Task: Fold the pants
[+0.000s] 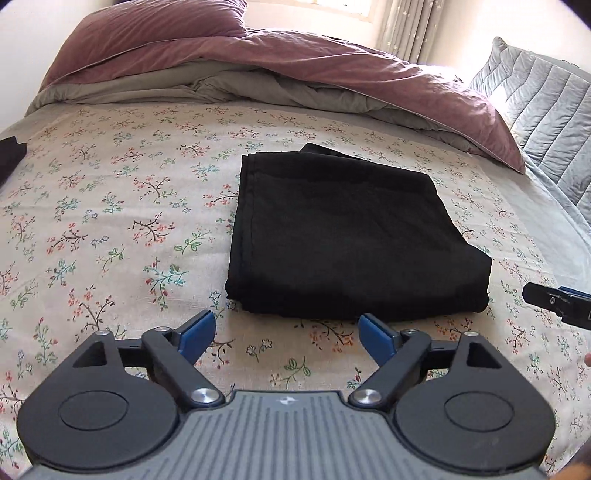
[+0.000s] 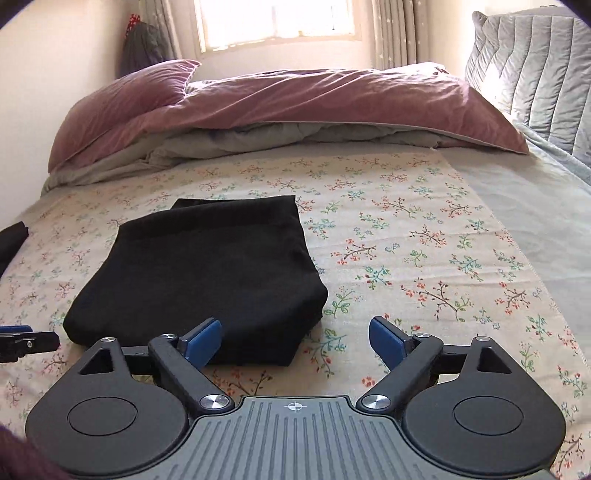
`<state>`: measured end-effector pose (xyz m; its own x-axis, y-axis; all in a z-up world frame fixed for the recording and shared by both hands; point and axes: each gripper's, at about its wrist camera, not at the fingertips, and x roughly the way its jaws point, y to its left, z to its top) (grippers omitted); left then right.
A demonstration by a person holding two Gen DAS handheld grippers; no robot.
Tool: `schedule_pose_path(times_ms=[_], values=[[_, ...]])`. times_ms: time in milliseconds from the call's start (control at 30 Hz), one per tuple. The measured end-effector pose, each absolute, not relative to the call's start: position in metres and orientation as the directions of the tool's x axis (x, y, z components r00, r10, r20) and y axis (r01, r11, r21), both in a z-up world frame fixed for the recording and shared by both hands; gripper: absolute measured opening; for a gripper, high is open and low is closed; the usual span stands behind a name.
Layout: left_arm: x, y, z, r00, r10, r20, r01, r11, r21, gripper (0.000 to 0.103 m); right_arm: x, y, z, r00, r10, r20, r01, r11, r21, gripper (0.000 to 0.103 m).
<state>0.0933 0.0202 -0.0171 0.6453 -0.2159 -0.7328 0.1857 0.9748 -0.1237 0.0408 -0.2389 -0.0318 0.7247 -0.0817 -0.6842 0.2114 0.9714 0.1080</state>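
Note:
The black pants [image 1: 347, 236] lie folded into a compact rectangle on the floral bedsheet [image 1: 110, 221]. My left gripper [image 1: 287, 334] is open and empty, just short of the fold's near edge. In the right wrist view the pants [image 2: 207, 273] sit left of centre. My right gripper [image 2: 295, 339] is open and empty at the fold's near right corner, with its left pad [image 2: 203, 338] in front of the cloth. Each gripper's tip shows in the other's view: the right one in the left wrist view [image 1: 554, 301], the left one in the right wrist view [image 2: 26, 341].
A rumpled mauve and grey duvet [image 1: 295, 70] and a mauve pillow [image 2: 122, 103] lie across the far side of the bed. A grey quilted headboard [image 2: 532, 62] stands at the right. A second dark cloth [image 1: 9, 155] lies at the left edge. A window [image 2: 273, 22] is behind.

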Motion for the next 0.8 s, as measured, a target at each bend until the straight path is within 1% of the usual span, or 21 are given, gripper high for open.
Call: schedule_pose_path(times_ms=[33, 67, 200, 300, 400, 600, 800], values=[[0.089, 0.017, -0.017, 0.654, -0.197, -0.730, 0.172, 0.979, -0.109, 0.103, 0.035, -0.233, -0.032, 0.718, -0.104, -0.688, 0.234, 0.967, 0.098, 0.097], [0.085, 0.012, -0.017, 0.660, -0.174, -0.731, 0.155, 0.983, -0.095, 0.103, 0.031, -0.229, -0.034, 0.715, -0.124, -0.688, 0.249, 0.965, 0.084, 0.099], [0.075, -0.003, -0.019, 0.650, -0.102, -0.753, 0.128, 0.992, -0.025, 0.103, 0.025, -0.211, -0.043, 0.667, -0.171, -0.725, 0.244, 0.970, -0.004, 0.099], [0.073, -0.009, -0.022, 0.657, -0.060, -0.751, 0.106, 0.994, 0.013, 0.103, 0.018, -0.204, -0.044, 0.681, -0.141, -0.719, 0.204, 0.979, 0.002, 0.100], [0.072, -0.013, -0.026, 0.659, -0.053, -0.751, 0.097, 0.995, 0.015, 0.103, 0.018, -0.202, -0.046, 0.694, -0.152, -0.704, 0.218, 0.976, 0.005, 0.102], [0.070, -0.020, -0.030, 0.667, -0.053, -0.743, 0.115, 0.993, 0.033, 0.103, 0.028, -0.200, -0.053, 0.694, -0.243, -0.678, 0.273, 0.960, -0.065, 0.102], [0.073, -0.023, -0.035, 0.656, -0.045, -0.753, 0.119, 0.992, 0.045, 0.103, 0.033, -0.194, -0.058, 0.689, -0.233, -0.687, 0.255, 0.964, -0.071, 0.102]])
